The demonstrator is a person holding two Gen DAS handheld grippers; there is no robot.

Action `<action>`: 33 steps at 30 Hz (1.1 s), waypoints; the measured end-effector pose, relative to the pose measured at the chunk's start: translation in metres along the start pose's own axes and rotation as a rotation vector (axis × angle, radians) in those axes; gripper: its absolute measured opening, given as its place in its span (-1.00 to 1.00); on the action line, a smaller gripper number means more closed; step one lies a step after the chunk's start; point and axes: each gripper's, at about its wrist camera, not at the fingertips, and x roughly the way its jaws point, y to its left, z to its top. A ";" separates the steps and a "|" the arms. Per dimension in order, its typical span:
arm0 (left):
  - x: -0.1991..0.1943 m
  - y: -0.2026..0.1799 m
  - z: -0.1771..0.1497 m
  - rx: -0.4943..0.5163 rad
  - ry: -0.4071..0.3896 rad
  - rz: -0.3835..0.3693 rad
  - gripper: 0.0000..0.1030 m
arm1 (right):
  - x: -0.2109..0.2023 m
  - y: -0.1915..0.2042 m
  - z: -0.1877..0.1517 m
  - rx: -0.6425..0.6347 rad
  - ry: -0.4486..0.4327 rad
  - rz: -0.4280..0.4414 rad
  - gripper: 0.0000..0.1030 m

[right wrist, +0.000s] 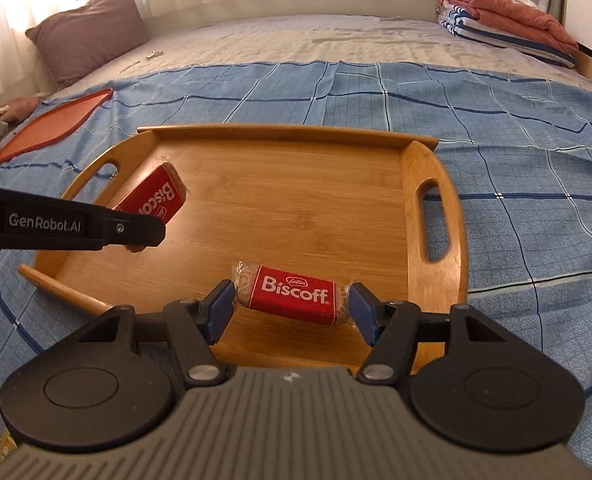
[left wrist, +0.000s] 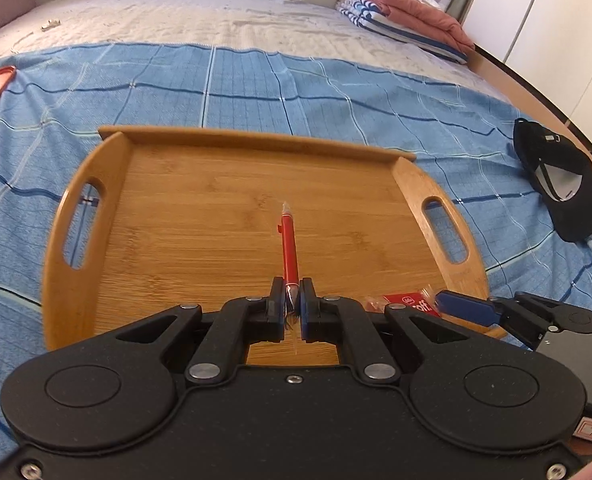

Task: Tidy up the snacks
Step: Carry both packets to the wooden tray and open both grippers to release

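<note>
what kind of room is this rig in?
Most likely a bedroom. The wooden tray sits on a bed with a blue checked blanket, a purple pillow lies by curtains, and folded bedding is stacked in the far corner.

My left gripper (left wrist: pixel 291 300) is matte black throughout: two round discs on a broad body, angled link arms on silver rivets, small cross-head screws. Its side carries white "GenRobot.AI" lettering. My right gripper (right wrist: pixel 291 308) has the same black discs and links, but a ribbed grey centre plate. The fingers (right wrist: pixel 219 312) wear blue pads on both.
</note>
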 end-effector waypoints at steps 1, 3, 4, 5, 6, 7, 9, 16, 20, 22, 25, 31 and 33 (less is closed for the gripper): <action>0.002 0.000 0.000 -0.003 0.001 -0.005 -0.87 | 0.001 0.001 -0.001 -0.009 0.000 -0.004 0.27; 0.006 0.002 -0.001 -0.009 0.001 -0.017 -0.87 | 0.003 0.000 0.000 -0.013 0.000 0.000 0.27; 0.007 0.003 -0.001 -0.011 0.003 -0.023 -0.87 | 0.003 -0.001 0.000 -0.013 0.001 0.002 0.27; 0.009 0.003 -0.001 -0.014 0.003 -0.027 -0.87 | 0.004 -0.001 0.000 -0.014 0.000 0.002 0.27; 0.010 0.004 -0.002 -0.016 0.004 -0.027 -0.87 | 0.005 -0.002 0.000 -0.016 -0.001 0.002 0.27; 0.011 0.005 -0.002 -0.019 0.005 -0.026 -0.87 | 0.005 -0.001 -0.001 -0.017 -0.003 0.002 0.27; 0.014 0.006 -0.002 -0.025 0.006 -0.025 -0.86 | 0.005 -0.002 0.000 -0.015 -0.003 0.005 0.27; 0.020 0.002 -0.005 0.003 0.008 -0.019 -0.77 | 0.007 -0.004 0.001 -0.009 -0.006 0.007 0.43; 0.019 -0.001 -0.006 0.023 0.006 -0.010 -0.58 | 0.006 -0.006 0.001 0.000 -0.010 0.012 0.50; 0.018 -0.002 -0.007 0.032 -0.002 -0.002 -0.36 | 0.004 -0.006 0.001 0.006 -0.013 0.015 0.52; 0.014 -0.003 -0.007 0.045 -0.013 0.010 -0.16 | 0.001 -0.007 0.002 0.001 -0.020 0.013 0.57; 0.000 -0.005 -0.007 0.069 -0.042 0.043 0.24 | -0.008 -0.004 0.005 -0.006 -0.033 0.009 0.60; -0.007 -0.005 -0.007 0.072 -0.055 0.050 0.43 | -0.013 -0.002 0.005 -0.007 -0.037 0.009 0.62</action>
